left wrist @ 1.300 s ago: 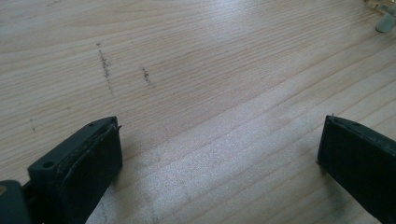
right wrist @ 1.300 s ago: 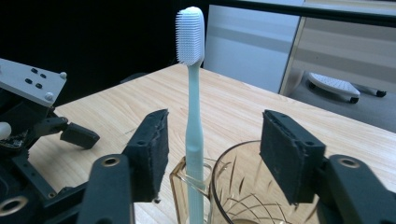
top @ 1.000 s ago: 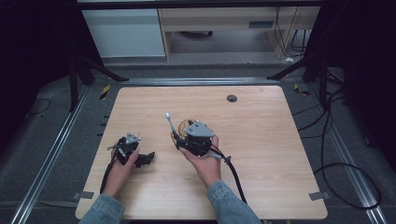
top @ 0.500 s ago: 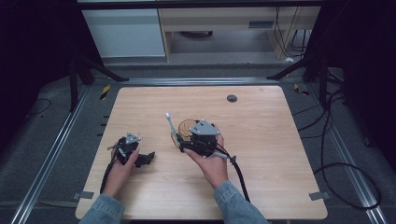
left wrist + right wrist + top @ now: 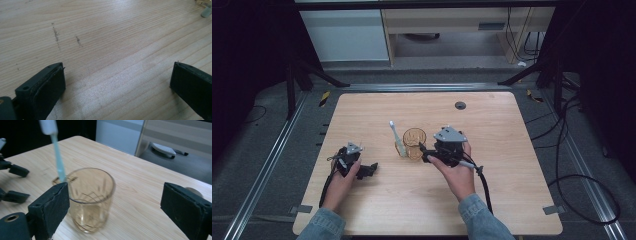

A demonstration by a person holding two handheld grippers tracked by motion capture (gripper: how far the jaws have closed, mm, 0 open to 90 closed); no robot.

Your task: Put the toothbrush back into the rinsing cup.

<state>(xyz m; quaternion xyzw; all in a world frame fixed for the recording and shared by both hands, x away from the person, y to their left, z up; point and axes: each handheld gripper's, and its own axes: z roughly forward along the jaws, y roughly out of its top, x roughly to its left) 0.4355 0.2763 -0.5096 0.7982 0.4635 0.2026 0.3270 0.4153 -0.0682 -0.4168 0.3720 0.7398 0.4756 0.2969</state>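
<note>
Light falls from above on the pale table point(image 5: 522, 165), leaving dark surroundings. Glare whitens the wood between the left gripper point(image 5: 117, 82) jaws. The cup point(image 5: 91, 197) beside the right gripper point(image 5: 115, 207) blurs slightly.

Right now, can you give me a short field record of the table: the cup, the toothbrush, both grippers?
cup: clear amber glass cup upright on the wooden table, empty inside
toothbrush: toothbrush stands upright in a small holder beside the cup, outside it, bristles up
right gripper: right gripper jaws have just been opening, now wide apart; cup sits by its left jaw, not pinched
left gripper: left gripper open over bare wood, nothing between the jaws
</note>
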